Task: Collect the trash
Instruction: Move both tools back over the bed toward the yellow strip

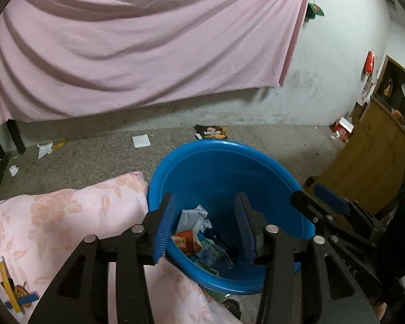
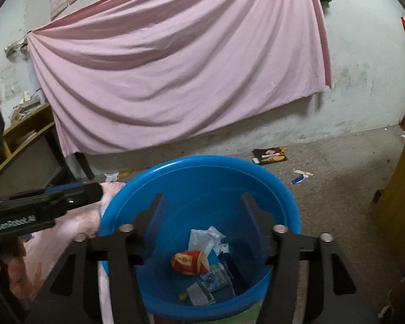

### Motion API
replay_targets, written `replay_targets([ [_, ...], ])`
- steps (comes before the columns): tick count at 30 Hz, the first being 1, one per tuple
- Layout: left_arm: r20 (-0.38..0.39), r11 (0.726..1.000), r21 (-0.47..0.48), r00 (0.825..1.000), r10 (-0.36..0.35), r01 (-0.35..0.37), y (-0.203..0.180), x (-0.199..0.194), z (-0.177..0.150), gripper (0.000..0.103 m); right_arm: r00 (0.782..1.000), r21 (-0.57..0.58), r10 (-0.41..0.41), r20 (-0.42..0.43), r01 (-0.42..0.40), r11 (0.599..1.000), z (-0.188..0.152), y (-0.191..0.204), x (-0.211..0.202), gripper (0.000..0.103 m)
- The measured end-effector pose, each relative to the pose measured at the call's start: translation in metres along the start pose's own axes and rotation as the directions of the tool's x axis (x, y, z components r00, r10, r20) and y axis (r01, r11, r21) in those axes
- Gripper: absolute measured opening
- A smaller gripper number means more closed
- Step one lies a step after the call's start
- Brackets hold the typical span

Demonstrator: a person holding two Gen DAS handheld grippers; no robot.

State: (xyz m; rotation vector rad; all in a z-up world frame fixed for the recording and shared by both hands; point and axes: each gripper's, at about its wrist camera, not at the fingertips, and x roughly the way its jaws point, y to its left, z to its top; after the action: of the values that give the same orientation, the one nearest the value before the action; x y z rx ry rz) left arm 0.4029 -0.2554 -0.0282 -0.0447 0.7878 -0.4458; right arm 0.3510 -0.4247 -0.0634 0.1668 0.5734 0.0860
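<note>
A blue plastic basin (image 1: 202, 162) (image 2: 175, 172) stands on the floor and holds trash: crumpled white paper (image 1: 193, 217) (image 2: 202, 237), a red wrapper (image 1: 185, 240) (image 2: 189, 262) and green-blue packets (image 1: 209, 253) (image 2: 216, 278). My left gripper (image 1: 205, 198) hangs open over the basin, nothing between its blue pads. My right gripper (image 2: 202, 198) is also open and empty above the basin. On the floor beyond lie a black snack bag (image 1: 212, 132) (image 2: 270, 156), a white paper square (image 1: 141, 141), crumpled white scraps (image 1: 44, 148) and a blue-white wrapper (image 2: 301, 176).
A pink floral pillow (image 1: 54, 216) touches the basin's left side. A pink sheet (image 1: 148, 40) hangs on the back wall. A wooden cabinet (image 1: 370, 156) stands at the right with a red-white box (image 1: 343, 129) beside it. A wooden shelf (image 2: 27, 135) is at the left.
</note>
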Motion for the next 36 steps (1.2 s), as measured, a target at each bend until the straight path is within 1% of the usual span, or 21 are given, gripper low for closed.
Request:
replay_targets([
  [1, 0.015, 1.0, -0.007, 1.0, 0.005, -0.005, 0.002, -0.004, 0.0, 0.062, 1.0, 0.007, -0.001, 0.008, 0.0, 1.0, 0.001, 0.0, -0.002, 0.076],
  [2, 0.034, 1.0, -0.017, 0.999, 0.009, -0.008, 0.004, -0.009, 0.0, 0.065, 1.0, 0.018, 0.006, 0.022, -0.007, 1.0, 0.002, 0.0, -0.005, 0.078],
  [4, 0.062, 0.999, -0.033, 0.998, 0.006, -0.004, 0.009, -0.018, 0.001, 0.071, 0.999, 0.023, 0.006, 0.039, -0.007, 1.0, 0.005, 0.001, -0.009, 0.08],
  [5, 0.072, 0.999, -0.037, 0.997, 0.013, -0.011, 0.011, -0.021, 0.003, 0.073, 0.999, 0.022, 0.003, 0.045, -0.004, 1.0, 0.007, 0.001, -0.01, 0.083],
  [6, 0.088, 0.999, -0.042, 0.996, 0.025, -0.021, 0.014, -0.027, 0.004, 0.08, 0.998, 0.024, 0.0, 0.055, -0.001, 1.0, 0.008, 0.002, -0.013, 0.084],
  [7, 0.103, 0.998, -0.049, 0.994, 0.034, -0.029, 0.016, -0.032, 0.005, 0.09, 0.998, 0.026, 0.002, 0.062, -0.004, 1.0, 0.01, 0.001, -0.015, 0.085],
  [9, 0.127, 0.997, -0.065, 0.991, 0.052, -0.044, 0.021, -0.042, 0.006, 0.101, 0.997, 0.029, 0.007, 0.078, -0.009, 1.0, 0.013, 0.003, -0.018, 0.092],
  [10, 0.139, 0.996, -0.069, 0.988, 0.064, -0.055, 0.023, -0.047, 0.007, 0.101, 0.996, 0.028, 0.006, 0.091, -0.009, 1.0, 0.014, 0.004, -0.021, 0.094],
  [11, 0.149, 0.995, -0.07, 0.986, 0.075, -0.065, 0.025, -0.051, 0.007, 0.101, 0.994, 0.028, 0.007, 0.108, -0.01, 1.0, 0.016, 0.006, -0.025, 0.101],
  [12, 0.16, 0.995, -0.069, 0.984, 0.082, -0.072, 0.027, -0.057, 0.007, 0.101, 0.992, 0.029, 0.01, 0.125, -0.014, 0.999, 0.017, 0.008, -0.028, 0.103],
  [17, 0.209, 0.993, -0.079, 0.972, 0.105, -0.091, 0.034, -0.084, 0.001, 0.101, 0.982, 0.024, 0.025, 0.186, -0.03, 0.999, 0.02, 0.018, -0.044, 0.103],
  [23, 0.294, 0.989, -0.113, 0.947, 0.126, -0.097, 0.046, -0.131, -0.003, 0.101, 0.963, 0.012, 0.025, 0.269, -0.029, 1.0, 0.027, 0.038, -0.069, 0.103],
  [25, 0.326, 0.988, -0.119, 0.936, 0.134, -0.1, 0.05, -0.151, -0.004, 0.101, 0.954, 0.002, 0.025, 0.299, -0.027, 1.0, 0.031, 0.048, -0.08, 0.103],
  [29, 0.389, 0.986, -0.127, 0.909, 0.15, -0.108, 0.059, -0.193, -0.005, 0.101, 0.936, -0.01, 0.047, 0.349, -0.047, 0.999, 0.038, 0.072, -0.104, 0.103],
  [32, 0.44, 0.984, -0.135, 0.883, 0.164, -0.115, 0.066, -0.226, -0.011, 0.101, 0.923, -0.029, 0.068, 0.379, -0.062, 0.998, 0.042, 0.091, -0.121, 0.103],
  [36, 0.502, 0.979, -0.152, 0.842, 0.198, -0.139, 0.079, -0.268, -0.02, 0.101, 0.903, -0.063, 0.107, 0.417, -0.089, 0.994, 0.046, 0.12, -0.141, 0.103],
])
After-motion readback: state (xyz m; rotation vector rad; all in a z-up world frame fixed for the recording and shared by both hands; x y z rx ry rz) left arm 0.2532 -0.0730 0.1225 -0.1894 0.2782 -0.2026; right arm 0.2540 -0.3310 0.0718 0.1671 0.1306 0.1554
